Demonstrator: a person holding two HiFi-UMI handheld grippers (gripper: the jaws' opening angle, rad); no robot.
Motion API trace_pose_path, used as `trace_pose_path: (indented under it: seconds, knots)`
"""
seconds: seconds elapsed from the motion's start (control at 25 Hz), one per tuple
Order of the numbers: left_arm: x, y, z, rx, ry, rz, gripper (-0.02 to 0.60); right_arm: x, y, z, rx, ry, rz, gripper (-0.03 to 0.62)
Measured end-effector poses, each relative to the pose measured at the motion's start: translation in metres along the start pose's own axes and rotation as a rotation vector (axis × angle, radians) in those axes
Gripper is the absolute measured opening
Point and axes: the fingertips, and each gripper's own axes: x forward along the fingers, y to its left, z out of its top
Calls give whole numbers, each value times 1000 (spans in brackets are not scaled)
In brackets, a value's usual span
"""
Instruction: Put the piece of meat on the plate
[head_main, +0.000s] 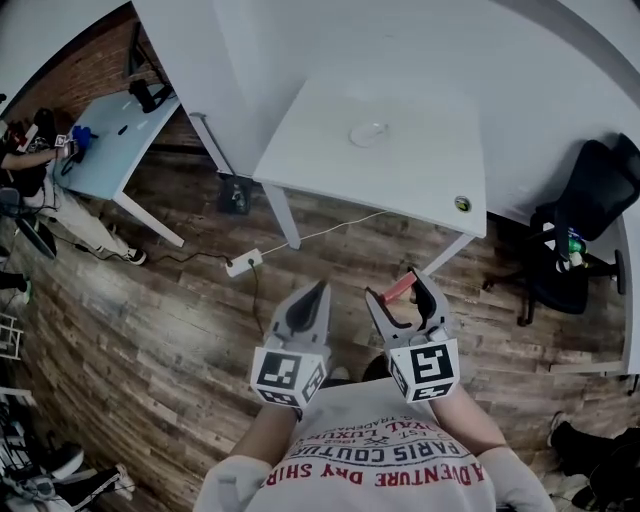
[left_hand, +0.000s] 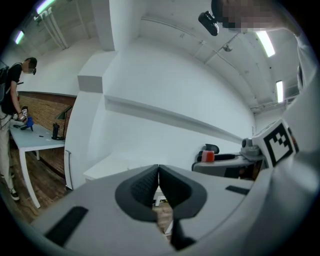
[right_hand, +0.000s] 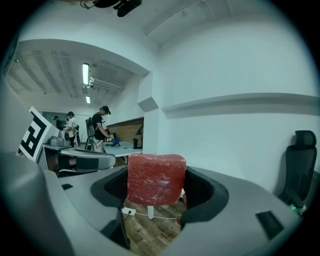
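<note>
Both jaws of right hand-held gripper clamp meat.

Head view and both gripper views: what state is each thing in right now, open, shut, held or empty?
Left hand-held gripper: shut, nothing between its jaws.
Right hand-held gripper: shut on the piece of meat.
Piece of meat: held in the air above the floor, not yet on the plate.
Plate: lying on the white table, looks empty.
</note>
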Motion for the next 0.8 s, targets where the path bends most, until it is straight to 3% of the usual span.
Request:
trace_pose_path:
  seconds: [0.2, 0.4, 0.8]
  knots:
    - [29, 24, -12, -17, 39, -11, 6, 42, -7, -4, -21, 33, 24, 319]
    - [70, 45, -3, -19, 19, -1, 6, 89, -26, -2, -30, 34, 58, 319]
    - [207, 75, 35, -17, 7, 48, 6, 198, -128, 13, -34, 59, 112, 319]
